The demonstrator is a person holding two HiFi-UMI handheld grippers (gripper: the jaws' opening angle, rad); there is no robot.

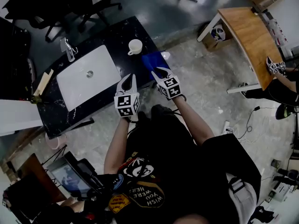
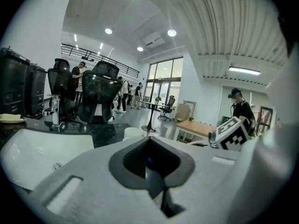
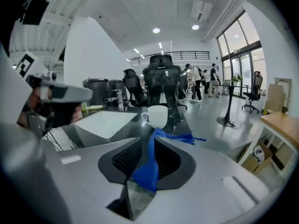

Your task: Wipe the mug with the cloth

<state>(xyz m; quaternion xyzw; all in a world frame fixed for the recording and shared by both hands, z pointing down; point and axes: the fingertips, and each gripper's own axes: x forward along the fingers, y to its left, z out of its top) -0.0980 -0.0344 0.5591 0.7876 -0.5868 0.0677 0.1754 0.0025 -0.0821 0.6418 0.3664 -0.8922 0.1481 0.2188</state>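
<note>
A white mug (image 1: 135,46) stands on the black marble counter (image 1: 117,34), near its right end, and shows ahead in the right gripper view (image 3: 157,115). Just right of it a blue cloth (image 1: 152,60) lies at the counter's corner. My right gripper (image 1: 161,72) is at the cloth's near edge. A strip of the cloth (image 3: 149,167) runs between its jaws (image 3: 147,160), which stand slightly apart and do not press on it. My left gripper (image 1: 128,78) hovers at the counter's front edge beside the sink, jaws (image 2: 152,160) together with nothing in them. The mug (image 2: 133,133) peeks over them.
A white sink (image 1: 88,76) with a faucet (image 1: 68,48) fills the counter's middle. Office chairs (image 1: 70,3) stand behind the counter. A wooden table (image 1: 250,36) is off to the right, with another person (image 1: 280,85) and a gripper by it.
</note>
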